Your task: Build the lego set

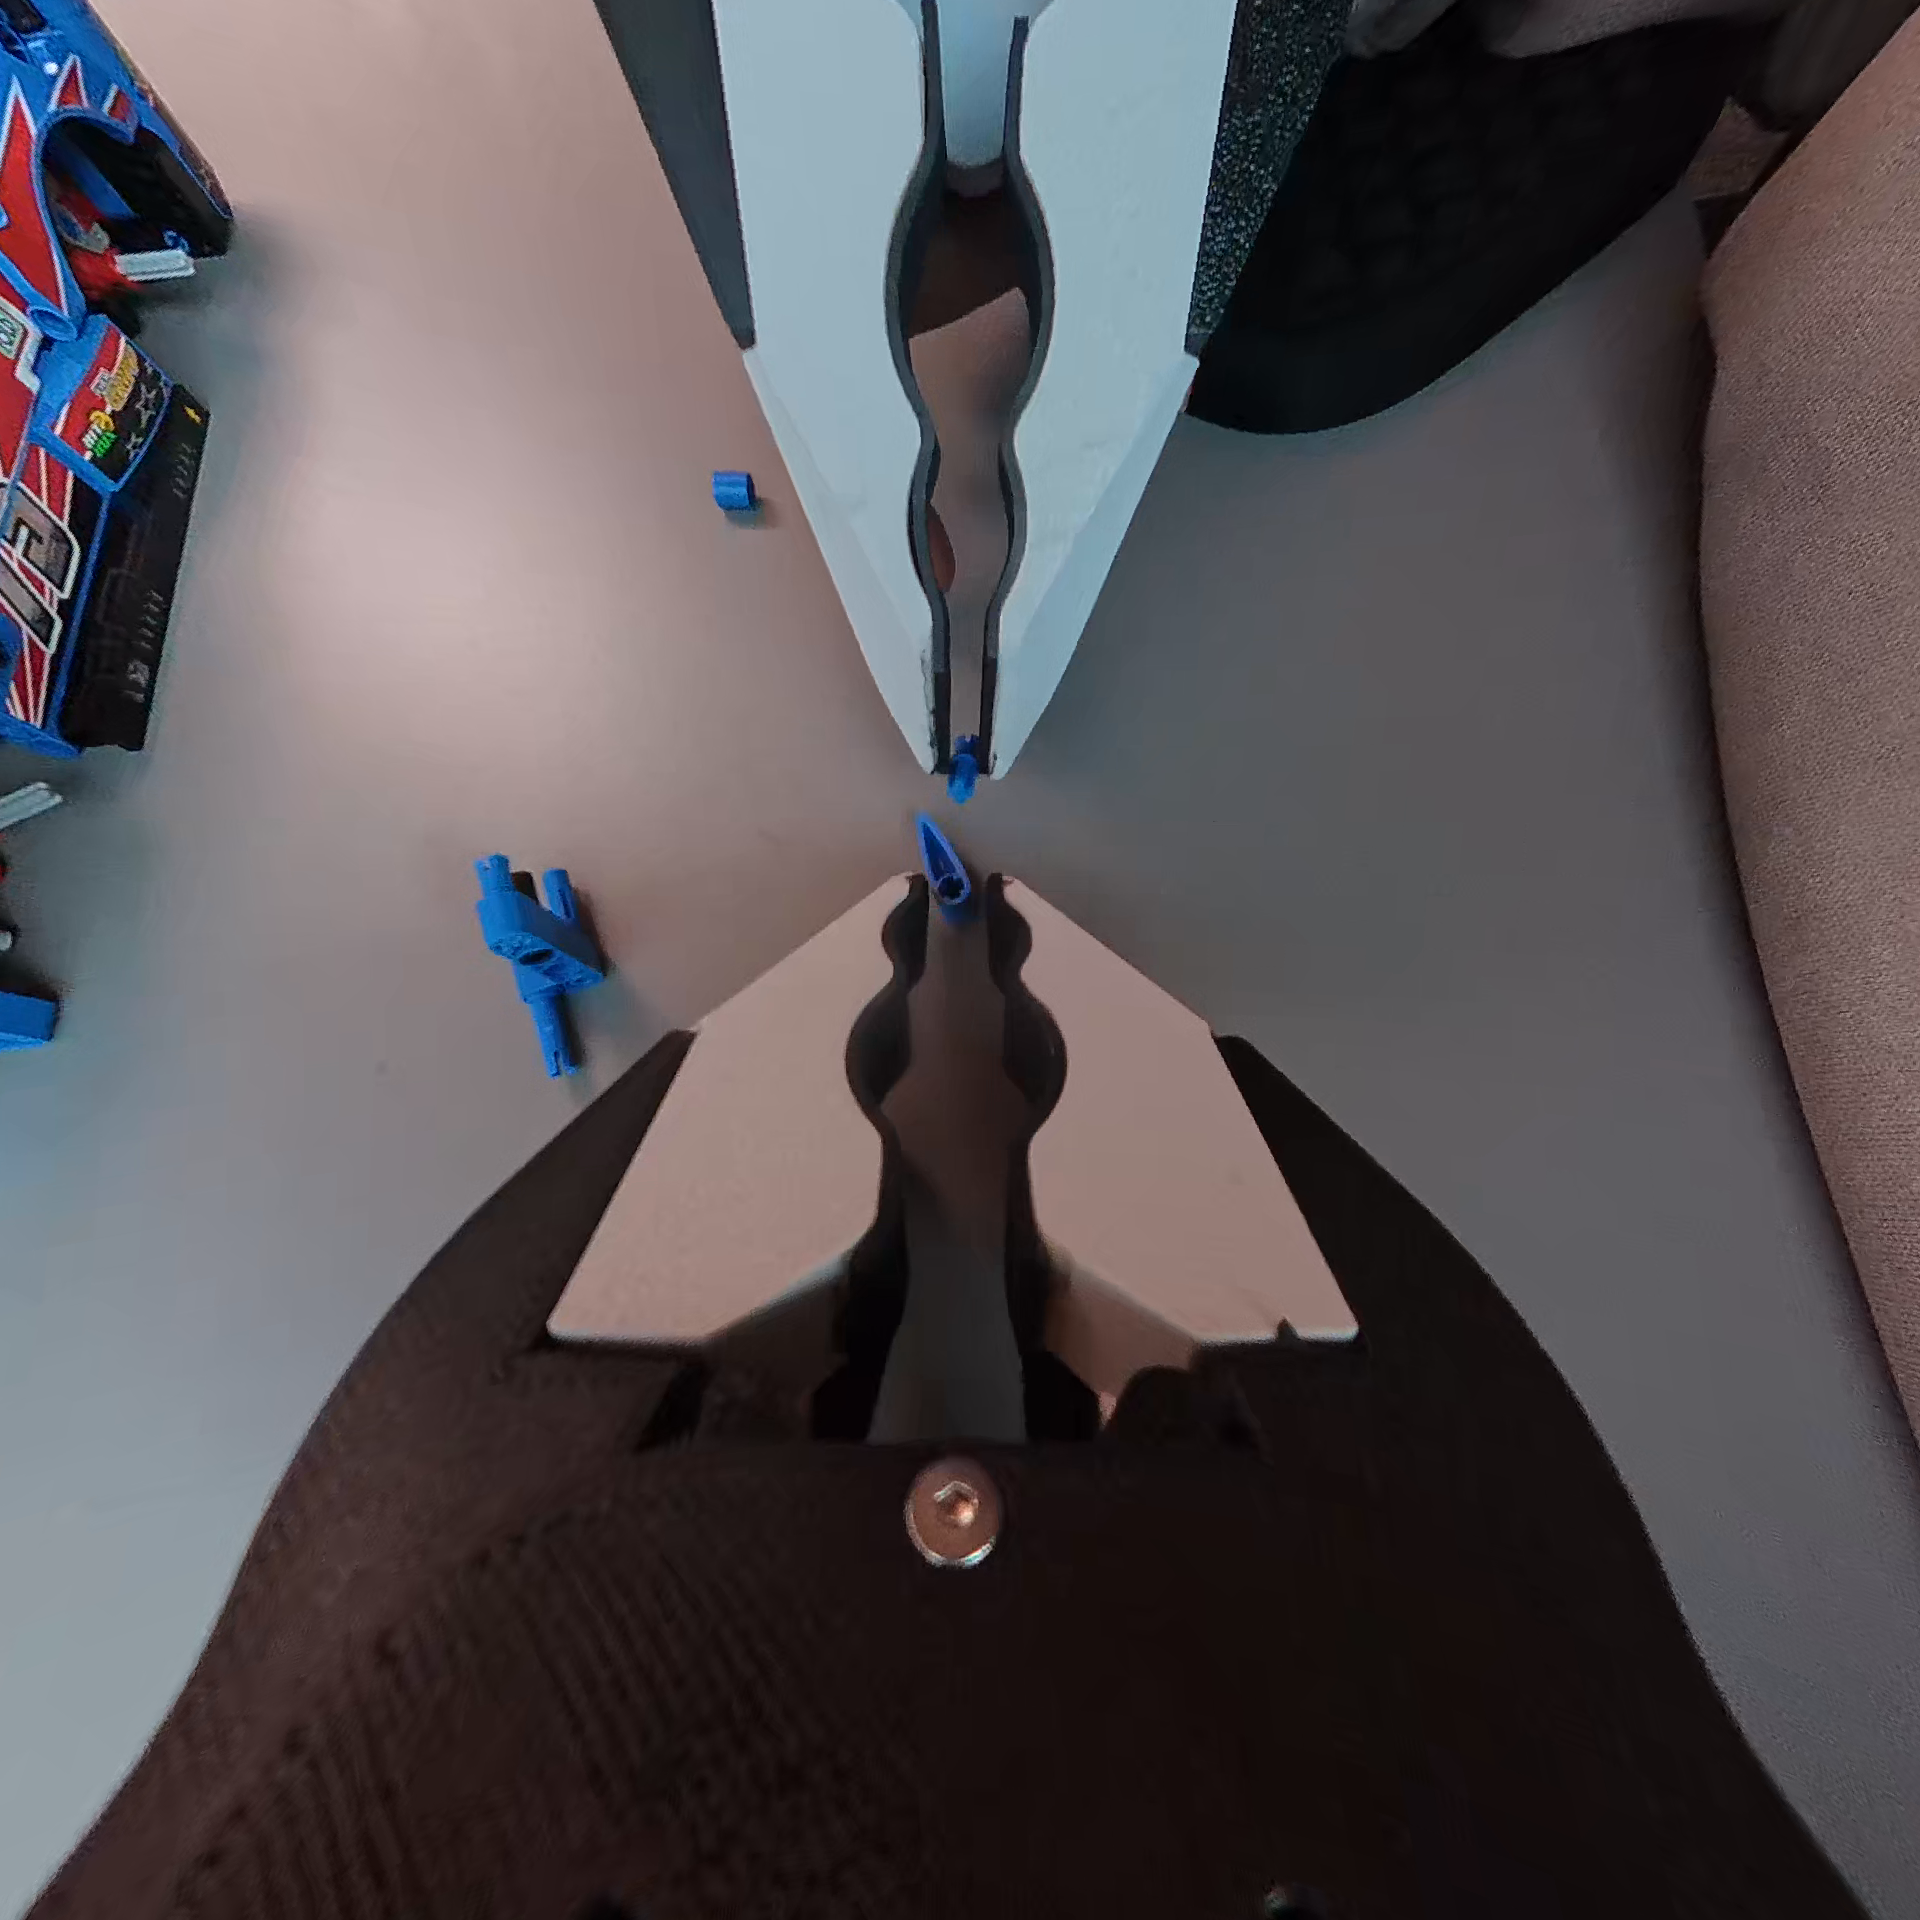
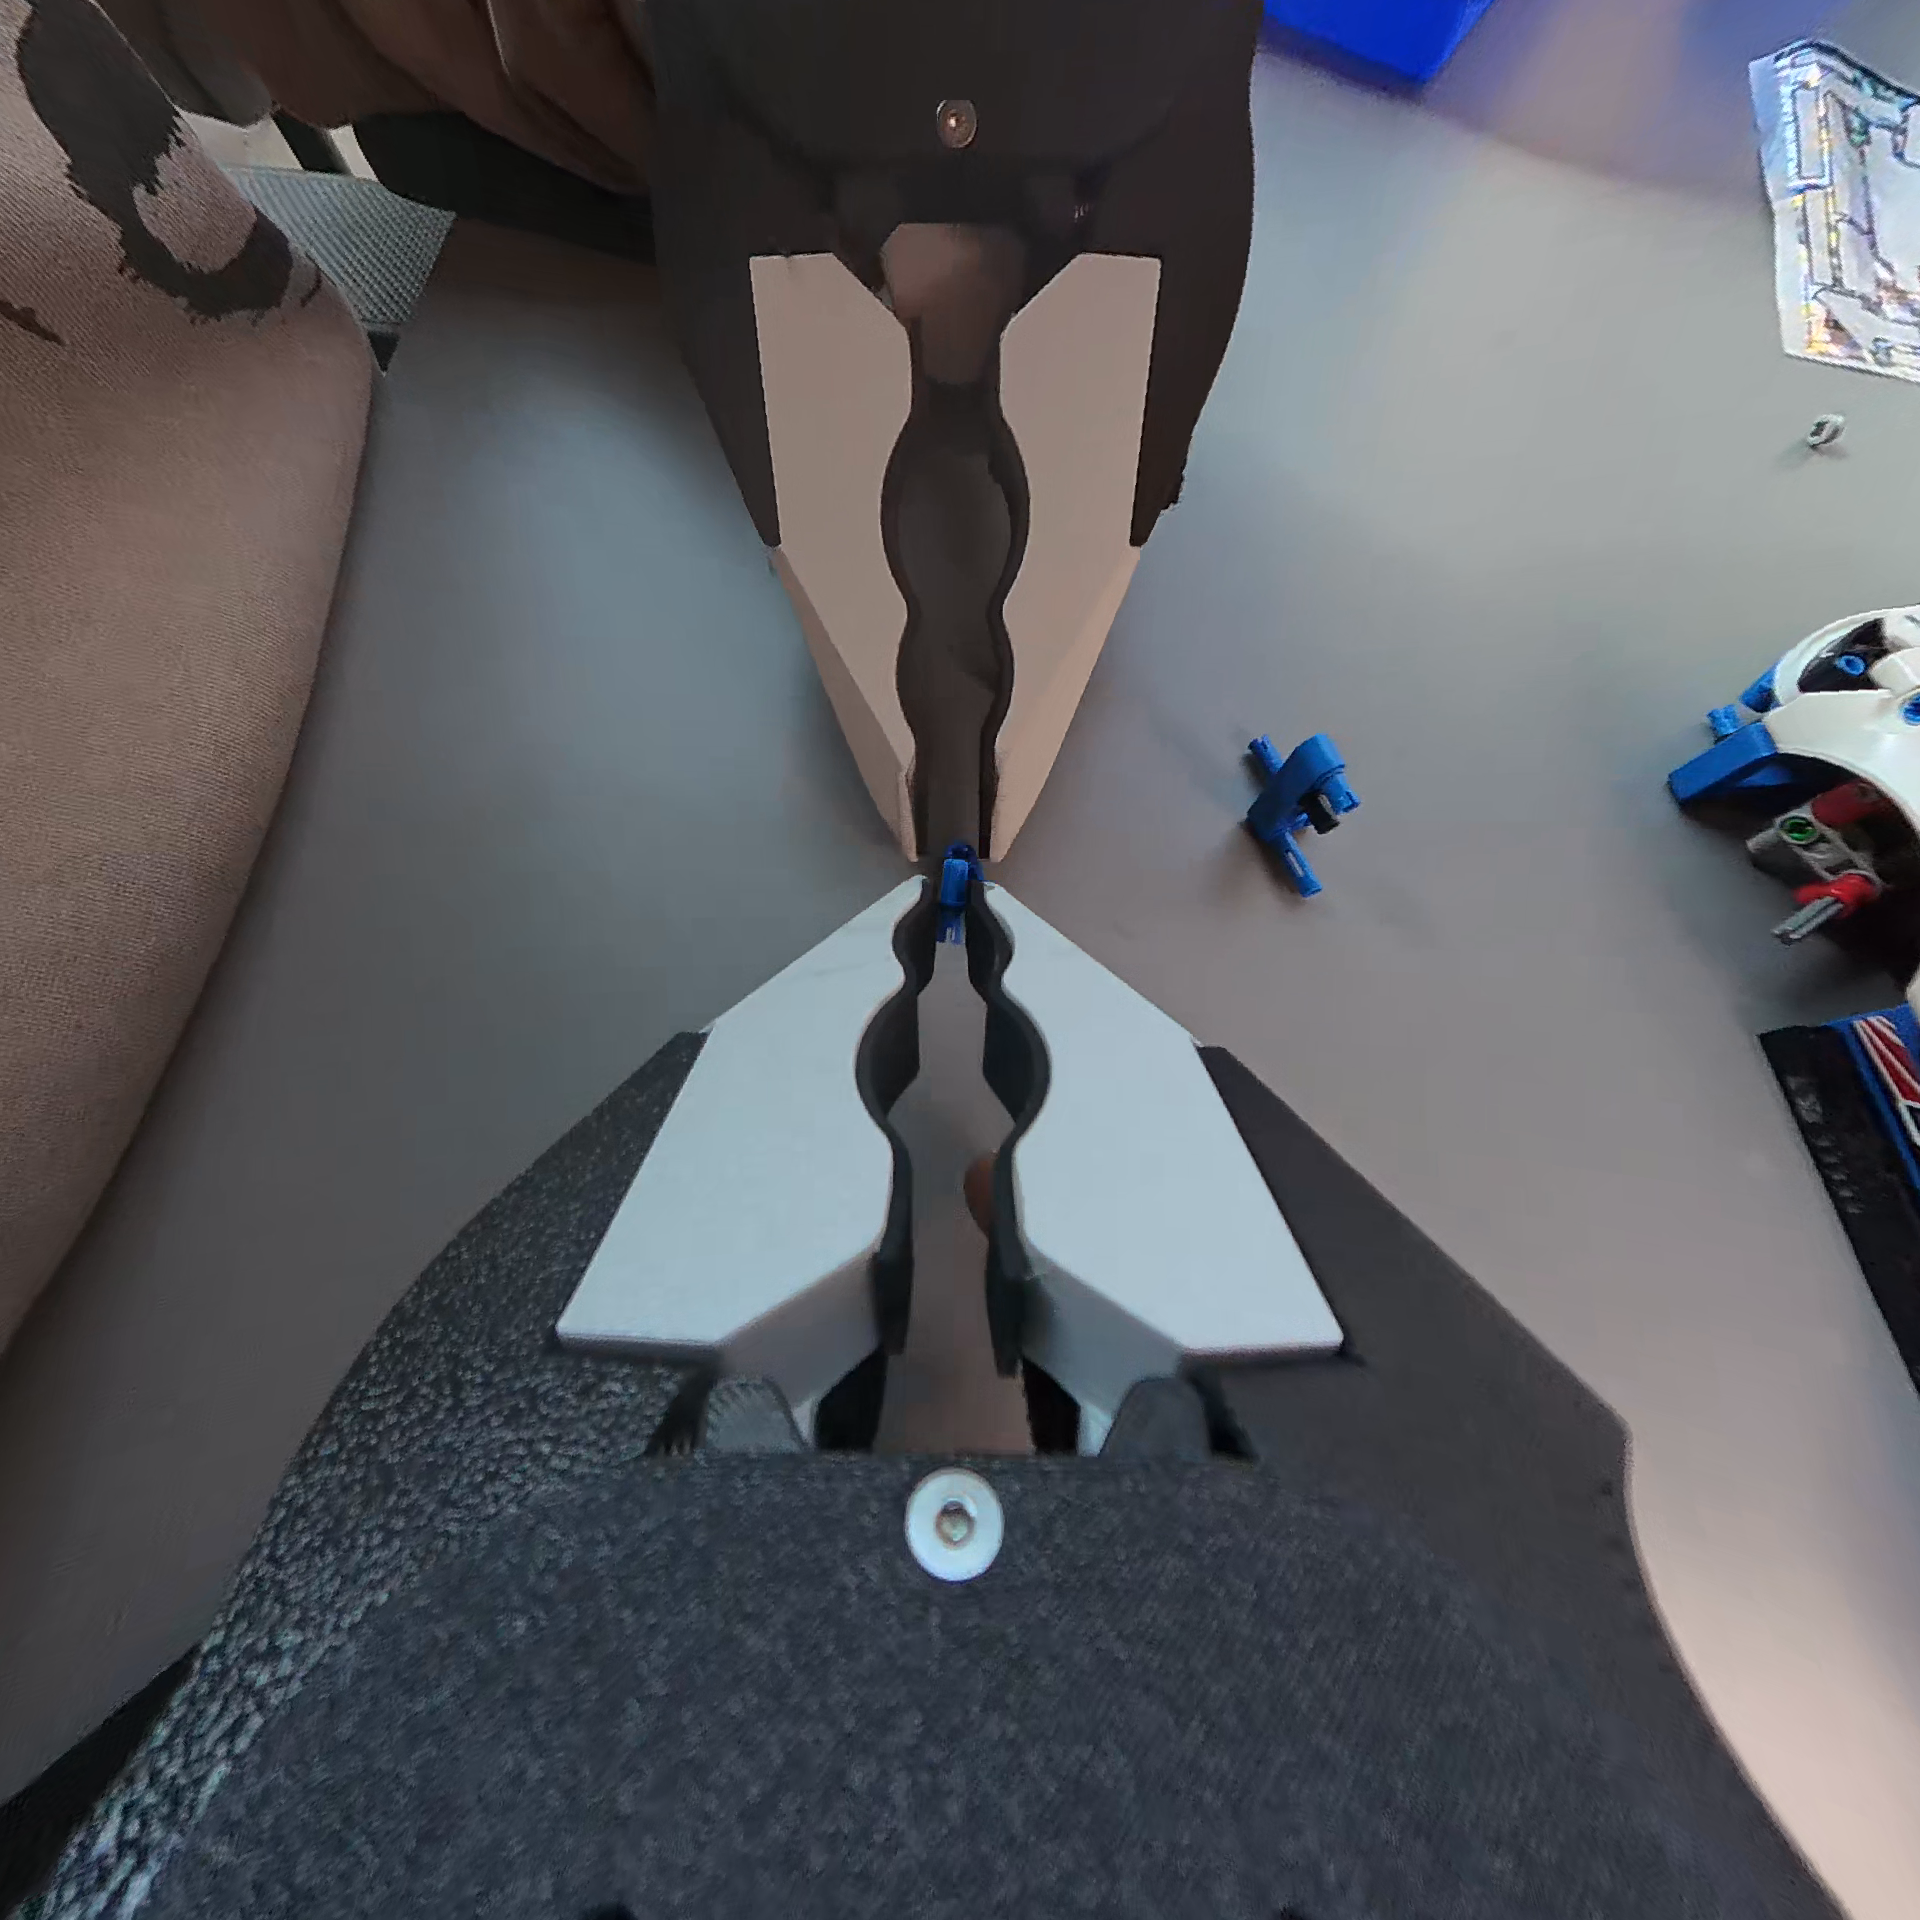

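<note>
My left gripper (image 1: 956,885) is shut on a small blue connector piece (image 1: 945,868) that sticks out past its tips. My right gripper (image 2: 951,888) is shut on a short blue pin (image 2: 951,902). The two grippers face each other tip to tip above the grey table (image 1: 416,582). In the left wrist view the right gripper (image 1: 961,764) comes in from the top, and its pin (image 1: 962,777) is a hair away from the connector. In the right wrist view the left gripper (image 2: 951,847) comes in from the top, just beyond the pin.
A blue sub-assembly with pins (image 1: 535,935) (image 2: 1299,805) lies on the table. A small blue bush (image 1: 735,490) lies farther off. The partly built car (image 1: 83,468) (image 2: 1829,748) stands at the side. A printed sheet (image 2: 1839,208) and a tiny grey part (image 2: 1823,429) lie nearby. Brown upholstery (image 1: 1818,727) borders the table. My two grippers' fingertips are within a few centimetres of each other.
</note>
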